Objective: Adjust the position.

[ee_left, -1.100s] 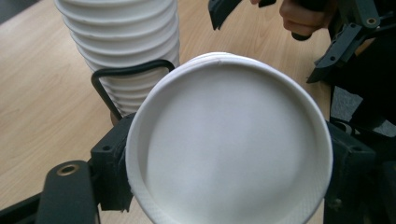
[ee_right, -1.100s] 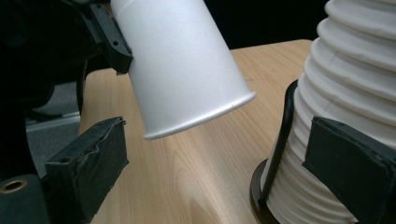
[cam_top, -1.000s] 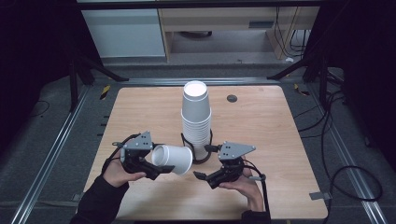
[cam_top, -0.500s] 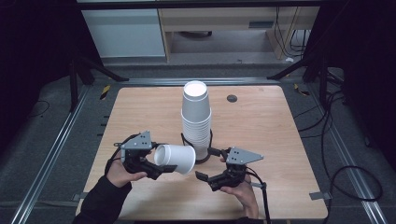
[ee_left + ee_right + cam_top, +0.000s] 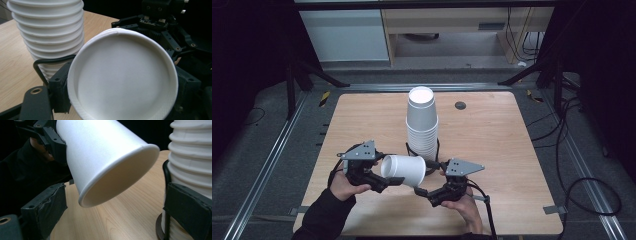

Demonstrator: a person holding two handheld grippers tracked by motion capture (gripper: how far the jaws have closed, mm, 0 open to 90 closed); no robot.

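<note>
Single white paper cup (image 5: 404, 170) lies on its side in the air just above the light wooden tabletop (image 5: 492, 135), near the front edge, between the two hands. Its closed base points toward the person's left, its open mouth toward the right. The left gripper (image 5: 384, 181) has its black jaws pinched on the cup's lower wall near the base; in the left gripper view the cup's recessed bottom (image 5: 122, 82) sits square between the two padded jaws.

The right gripper (image 5: 424, 192) hangs just beside the cup's open rim (image 5: 120, 173), jaws spread and holding nothing; in the right gripper view the rim stands between and beyond them, not touched.

Just behind both stands the tall stack of white paper cups (image 5: 422, 125), upside down inside a black wire holder (image 5: 436, 159), touching neither the held cup nor, as far as can be told, either gripper.

Handling, as judged: the cup looks very light, thin-walled and easily crushed. The smooth coated wall could slip under a weak pinch, while a hard one would dent it. The stiffest places appear to be the rolled rim and the base ring; the mid-wall is softest. A second hold is likely best taken at the rim, one jaw inside and one outside, with gentle pressure.
</note>
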